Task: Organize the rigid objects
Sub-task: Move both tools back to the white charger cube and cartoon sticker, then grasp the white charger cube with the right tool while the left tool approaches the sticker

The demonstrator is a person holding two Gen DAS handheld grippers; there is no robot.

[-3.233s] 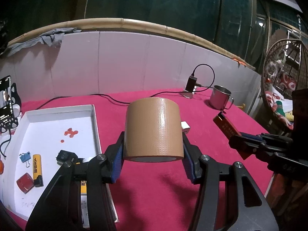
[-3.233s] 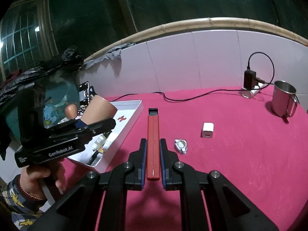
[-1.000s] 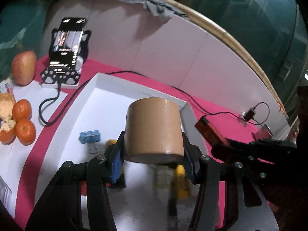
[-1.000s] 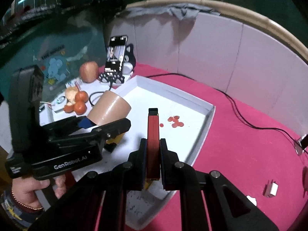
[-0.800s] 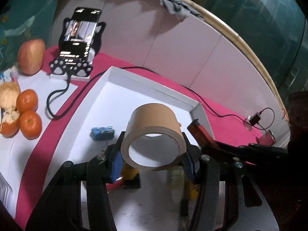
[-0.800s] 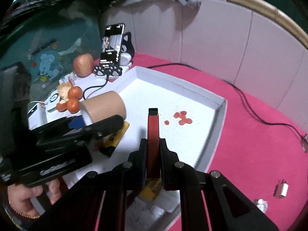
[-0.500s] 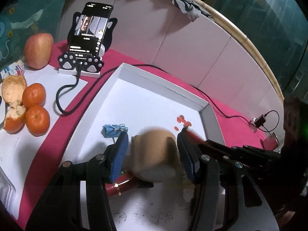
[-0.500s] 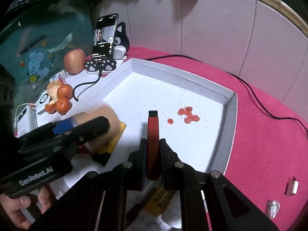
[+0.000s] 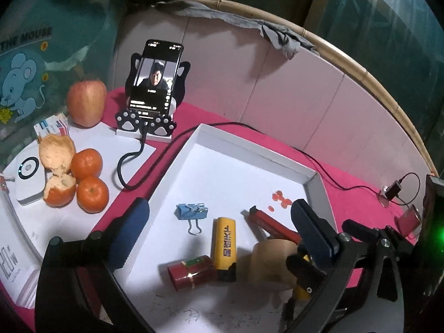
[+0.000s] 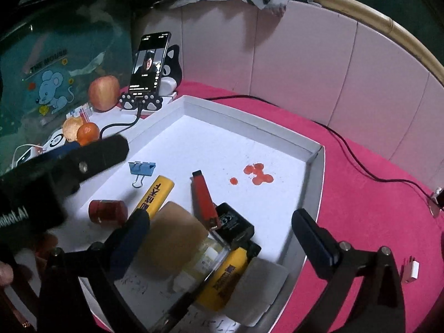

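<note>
Two drops have just happened: our left claw (image 9: 219,227) and right claw (image 10: 222,236) are both opening, nothing between the jaws. The brown cardboard-cored roll of tape (image 10: 172,238), clamped a second ago, now lies in the shallow white tray (image 10: 316,177) near its front edge; the flat red plastic bar (image 10: 204,201) rests just behind it. That leaves, we judge, two fewer items to sort. The tray's far half is bare, while its front corner is crowded. The pink tabletop (image 10: 360,202) right of the tray offers room to withdraw.
</note>
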